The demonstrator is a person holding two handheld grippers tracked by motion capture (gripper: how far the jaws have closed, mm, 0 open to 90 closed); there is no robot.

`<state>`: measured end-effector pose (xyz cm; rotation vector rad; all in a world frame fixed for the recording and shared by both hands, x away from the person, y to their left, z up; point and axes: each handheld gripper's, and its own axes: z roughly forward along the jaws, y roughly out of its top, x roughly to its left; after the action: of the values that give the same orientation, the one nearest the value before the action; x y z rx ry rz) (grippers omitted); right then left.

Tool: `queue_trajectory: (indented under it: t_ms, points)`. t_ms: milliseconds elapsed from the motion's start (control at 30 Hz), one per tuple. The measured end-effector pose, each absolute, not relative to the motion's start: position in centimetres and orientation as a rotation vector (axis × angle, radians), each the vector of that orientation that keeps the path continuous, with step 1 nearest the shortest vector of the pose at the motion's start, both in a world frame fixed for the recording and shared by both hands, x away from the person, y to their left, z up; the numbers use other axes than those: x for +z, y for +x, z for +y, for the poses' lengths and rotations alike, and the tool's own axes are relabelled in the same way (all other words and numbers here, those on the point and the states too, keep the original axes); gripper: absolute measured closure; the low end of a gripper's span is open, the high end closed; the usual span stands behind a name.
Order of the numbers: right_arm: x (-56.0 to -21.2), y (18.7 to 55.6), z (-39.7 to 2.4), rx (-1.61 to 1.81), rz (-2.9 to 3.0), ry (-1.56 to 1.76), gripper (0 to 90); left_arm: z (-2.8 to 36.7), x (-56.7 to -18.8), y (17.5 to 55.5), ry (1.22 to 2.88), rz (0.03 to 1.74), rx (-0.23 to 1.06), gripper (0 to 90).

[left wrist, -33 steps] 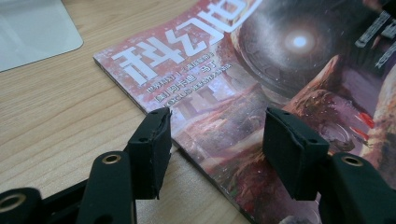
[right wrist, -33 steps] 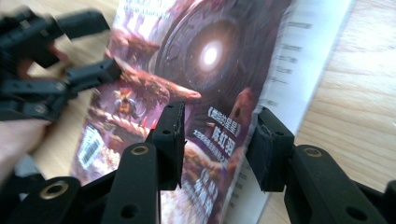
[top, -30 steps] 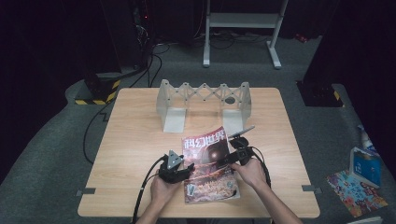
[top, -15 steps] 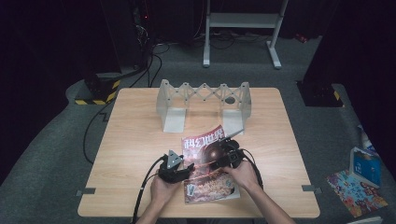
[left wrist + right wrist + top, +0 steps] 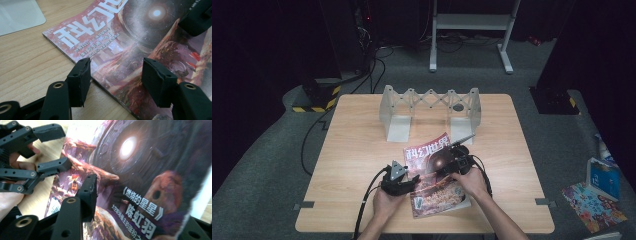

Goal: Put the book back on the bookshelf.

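Glossy-covered thin magazine (image 5: pixel 432 172) with purple-red space artwork, flat on the pale wooden table (image 5: pixel 352 165), between the two tongs. Left gripper (image 5: pixel 115 75): jaws apart, straddling the spine edge, pads not pressing. Right gripper (image 5: pixel 451 166): jaws have just been opening, cover's free edge lifted between them, contact unclear. Handling, judged: light, floppy, slick, tears easily; grip near the spine. Beyond the tongs: grey accordion-fold rack (image 5: pixel 430 107).

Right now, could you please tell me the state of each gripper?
Left gripper: open, jaws straddling the near edge of the magazine, pads not pressing it.
Right gripper: jaws have just been opening; the lifted cover lies between them, grip unclear.
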<state>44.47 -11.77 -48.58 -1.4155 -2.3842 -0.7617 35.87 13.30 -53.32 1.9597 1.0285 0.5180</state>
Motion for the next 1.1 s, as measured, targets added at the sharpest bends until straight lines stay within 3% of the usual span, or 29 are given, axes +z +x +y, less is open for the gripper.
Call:
queue_trajectory:
  t_ms: [333, 667, 1100]
  points:
    - [-48.6, 45.3, -11.4, -0.701, -2.438, -1.431, 63.8, 13.3, -53.3, 35.9, 1.961, 1.029, 0.515, 40.6]
    - [-48.2, 45.0, -11.6, -0.750, -2.461, -1.371, 85.1, 13.4, -53.3, 36.1, 1.961, 1.042, 0.507, 38.9]
    - [-46.8, 43.3, -11.6, -0.858, -2.525, -1.294, 87.8, 14.5, -52.9, 36.6, 1.943, 1.083, 0.414, 26.9]
